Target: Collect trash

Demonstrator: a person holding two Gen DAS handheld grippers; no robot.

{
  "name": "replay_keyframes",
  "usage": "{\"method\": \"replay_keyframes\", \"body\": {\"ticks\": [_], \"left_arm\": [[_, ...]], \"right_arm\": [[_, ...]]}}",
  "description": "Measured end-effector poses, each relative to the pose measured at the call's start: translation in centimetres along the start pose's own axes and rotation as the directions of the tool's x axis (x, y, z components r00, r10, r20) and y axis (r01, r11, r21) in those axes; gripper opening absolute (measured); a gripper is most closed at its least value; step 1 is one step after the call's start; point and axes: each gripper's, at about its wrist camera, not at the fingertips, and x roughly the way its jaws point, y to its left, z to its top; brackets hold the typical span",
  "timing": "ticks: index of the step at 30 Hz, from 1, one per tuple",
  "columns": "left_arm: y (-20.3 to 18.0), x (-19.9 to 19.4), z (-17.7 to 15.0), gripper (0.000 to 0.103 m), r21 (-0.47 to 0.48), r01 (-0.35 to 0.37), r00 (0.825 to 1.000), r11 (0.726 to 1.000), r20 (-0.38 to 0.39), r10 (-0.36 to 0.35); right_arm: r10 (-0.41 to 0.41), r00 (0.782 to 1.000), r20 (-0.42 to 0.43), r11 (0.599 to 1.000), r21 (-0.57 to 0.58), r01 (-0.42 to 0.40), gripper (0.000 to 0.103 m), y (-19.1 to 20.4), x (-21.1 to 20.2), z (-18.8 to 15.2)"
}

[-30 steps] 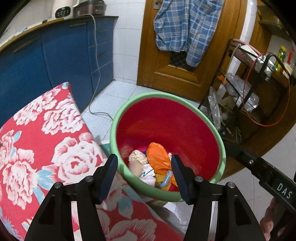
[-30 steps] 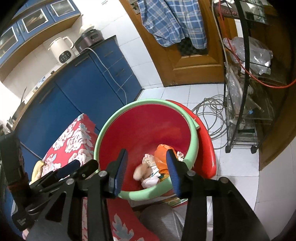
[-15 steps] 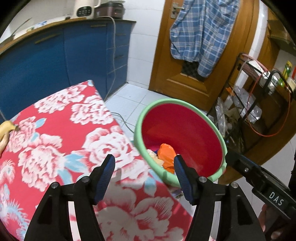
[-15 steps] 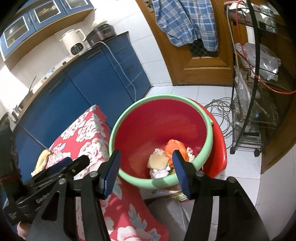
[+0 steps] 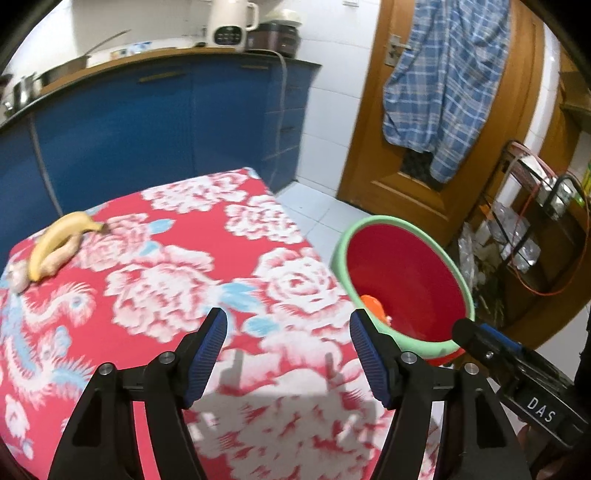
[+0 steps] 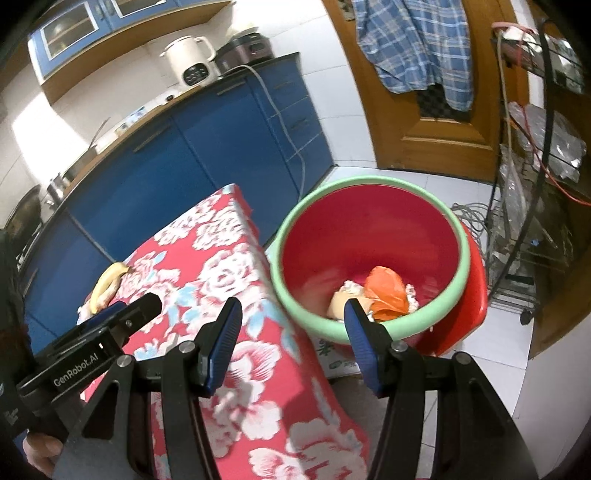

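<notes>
A red bin with a green rim (image 5: 402,225) (image 6: 369,182) stands on the floor beside the table. It holds an orange bag (image 6: 386,291) and pale crumpled trash (image 6: 341,301). A banana peel (image 5: 55,240) (image 6: 107,282) lies on the far left of the red floral tablecloth (image 5: 177,266) (image 6: 221,266). My left gripper (image 5: 288,336) is open and empty above the cloth. My right gripper (image 6: 291,317) is open and empty over the table's edge, next to the bin.
Blue cabinets (image 5: 147,122) with a white kettle (image 5: 231,22) run behind the table. A wooden door (image 5: 436,173) with a plaid shirt (image 5: 439,88) is behind the bin. A black wire rack (image 6: 535,206) stands to the right, with cables (image 6: 471,218) on the white floor.
Both grippers have pulled back from over the bin and swung left toward the table. The banana peel has come into the left wrist view. Both stay open and empty.
</notes>
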Motion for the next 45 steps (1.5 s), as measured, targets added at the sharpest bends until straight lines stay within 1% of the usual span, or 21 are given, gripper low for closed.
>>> {"method": "replay_keyframes", "body": {"ticks": [5,12,18,22,26,29,35,40,45], "left_arm": [[2.3,-1.7,-0.8,0.073,-0.034,-0.065,0.998,0.997,0.018,0.066],[5.0,-4.2,-1.9,0.074,-0.082,-0.121,0.991,0.989,0.039,0.124],[7.1,-6.1,-3.1,0.075,-0.126,-0.160,0.984,0.979,0.054,0.168],[8.4,-7.3,-4.0,0.075,-0.154,-0.203,0.974,0.967,0.067,0.216],[9.3,-8.2,-4.8,0.075,-0.181,-0.220,0.967,0.959,0.088,0.238],[9.8,-8.7,-5.2,0.075,-0.192,-0.231,0.962,0.954,0.101,0.254],[10.4,-8.9,-5.8,0.076,-0.208,-0.239,0.958,0.948,0.108,0.265],[10.7,-9.1,-6.2,0.076,-0.216,-0.245,0.955,0.945,0.115,0.273],[10.9,-9.1,-6.4,0.076,-0.217,-0.271,0.945,0.938,0.122,0.302]], "right_arm": [[0.024,1.000,0.008,0.999,-0.048,-0.023,0.060,2.3,-0.6,-0.6],[0.074,0.997,0.031,0.989,-0.127,-0.070,0.060,5.6,-1.7,-1.7],[0.111,0.993,0.042,0.976,-0.192,-0.101,0.060,8.1,-2.3,-3.0],[0.131,0.989,0.068,0.970,-0.214,-0.113,0.060,9.2,-2.8,-3.7],[0.159,0.984,0.085,0.964,-0.230,-0.136,0.062,10.1,-3.1,-4.4],[0.165,0.982,0.094,0.959,-0.250,-0.137,0.062,10.8,-3.1,-4.8],[0.180,0.981,0.077,0.954,-0.256,-0.155,0.062,11.7,-2.6,-5.7],[0.178,0.981,0.075,0.951,-0.270,-0.152,0.062,11.9,-2.3,-6.2],[0.171,0.983,0.074,0.950,-0.278,-0.144,0.062,12.0,-2.1,-6.4]]}}
